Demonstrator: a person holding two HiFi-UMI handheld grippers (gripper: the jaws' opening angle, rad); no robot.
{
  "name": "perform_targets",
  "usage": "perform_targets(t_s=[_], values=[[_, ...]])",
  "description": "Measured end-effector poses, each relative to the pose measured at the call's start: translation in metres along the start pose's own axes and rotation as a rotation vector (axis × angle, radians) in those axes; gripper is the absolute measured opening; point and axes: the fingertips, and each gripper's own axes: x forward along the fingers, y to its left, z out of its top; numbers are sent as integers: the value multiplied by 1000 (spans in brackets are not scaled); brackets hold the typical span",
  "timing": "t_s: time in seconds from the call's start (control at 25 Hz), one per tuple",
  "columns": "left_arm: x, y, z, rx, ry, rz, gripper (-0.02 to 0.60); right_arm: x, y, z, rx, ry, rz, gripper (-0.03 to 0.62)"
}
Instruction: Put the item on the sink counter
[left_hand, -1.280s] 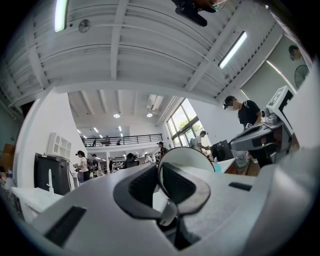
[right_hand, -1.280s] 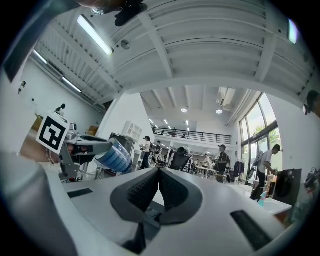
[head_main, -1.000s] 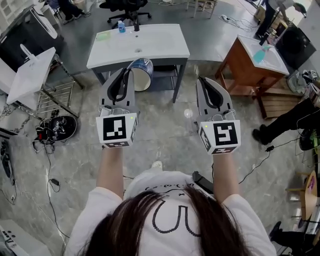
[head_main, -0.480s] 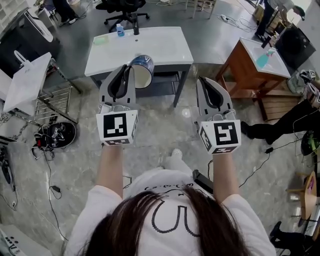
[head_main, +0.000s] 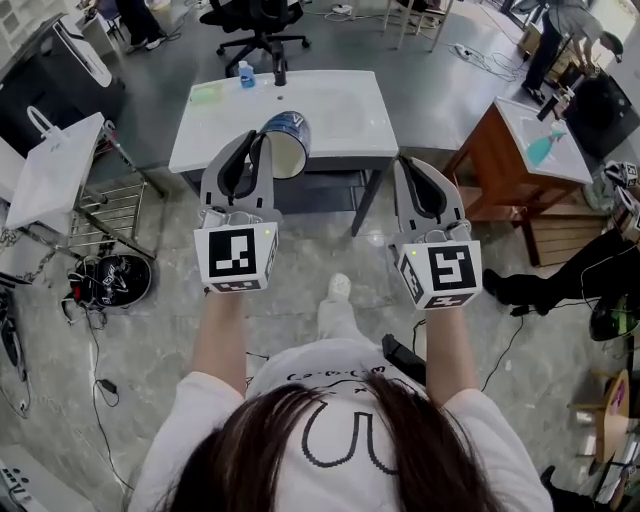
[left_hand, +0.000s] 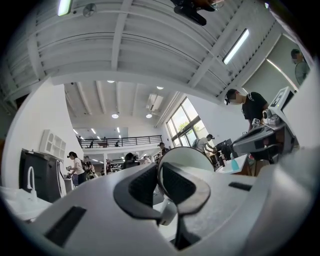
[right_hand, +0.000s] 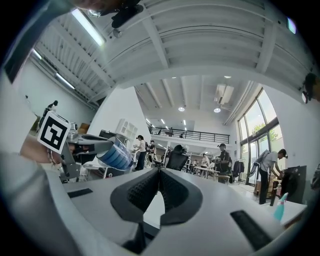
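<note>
Cup (head_main: 285, 145) pinched at the rim by the left gripper (head_main: 258, 140), fingers narrow, one pad inside the rim and one outside. Tipped on its side, mouth facing back toward the person, blue stripes outside, cream inside. Seen from the head view, overlaps the front edge of the white sink counter (head_main: 200, 130); can't tell whether actually over it or short of it. Not set down, anyway.

Right gripper (head_main: 405, 160) level with the left one and a bit apart, held out in front too. Pads pressed together, nothing between them.

On the counter: basin in the middle, dark faucet (head_main: 280, 70) at the back, small blue bottle (head_main: 245, 72) just left of it, green thing (head_main: 207, 93) near the back left corner. Too small to say what the green thing is.

Around it: black chair (head_main: 255, 30) behind the counter, white bag (head_main: 50, 160) off to the left, wooden stand (head_main: 500, 165) to the right with a teal bottle (head_main: 540, 150) on top. Cables all over the grey floor.
</note>
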Motion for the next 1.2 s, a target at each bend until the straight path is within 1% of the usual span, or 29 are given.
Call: perform_targets(t_s=[0.24, 0.52, 0.76, 0.96, 1.2], values=[[63, 13, -22, 11, 8, 26, 44, 62, -34, -19, 10, -13, 25, 29], [154, 28, -46, 18, 37, 59, 44, 147, -89, -43, 47, 3, 48, 29], [213, 35, -72, 21, 65, 81, 44, 204, -120, -68, 59, 12, 85, 29], [254, 38, -91, 17, 91, 99, 44, 237, -143, -85, 65, 23, 105, 29], [279, 34, -107, 26, 136, 99, 44, 254, -157, -99, 74, 40, 116, 29]])
